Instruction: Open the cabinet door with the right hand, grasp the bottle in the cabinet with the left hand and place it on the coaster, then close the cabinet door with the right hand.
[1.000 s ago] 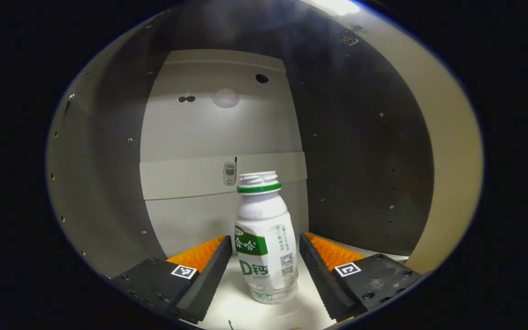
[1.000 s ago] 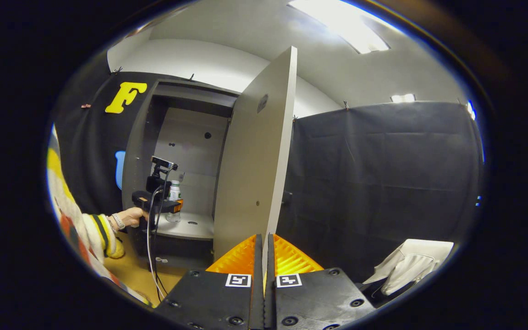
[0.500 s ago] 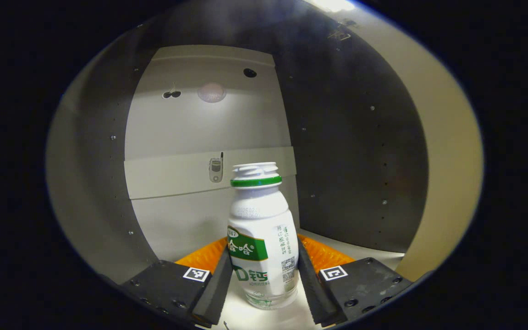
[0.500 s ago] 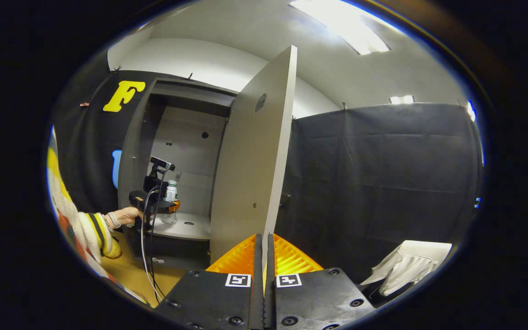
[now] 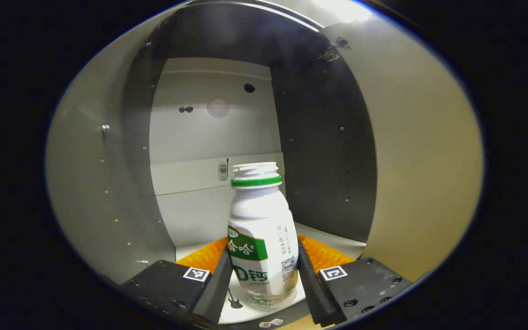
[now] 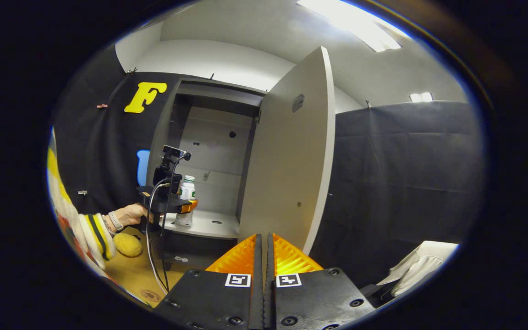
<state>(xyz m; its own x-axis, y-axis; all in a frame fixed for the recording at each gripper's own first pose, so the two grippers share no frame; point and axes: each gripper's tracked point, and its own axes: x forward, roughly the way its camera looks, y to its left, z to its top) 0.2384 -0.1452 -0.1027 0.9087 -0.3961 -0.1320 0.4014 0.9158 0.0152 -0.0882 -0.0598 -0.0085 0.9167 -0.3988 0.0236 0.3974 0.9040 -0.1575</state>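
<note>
Tongs on the left [image 5: 264,279] pinch the bottle [image 5: 261,238] upright, low on its body, at the front edge of the cabinet shelf [image 6: 209,224]. Right tongs [image 6: 264,256] are pressed together, empty, near the open cabinet door [image 6: 291,156].

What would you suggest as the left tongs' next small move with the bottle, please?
Probably draw the bottle straight back out of the cabinet. The left tongs are shut on its lower body, the door stands wide open, and it hangs at the shelf's front edge.
</note>
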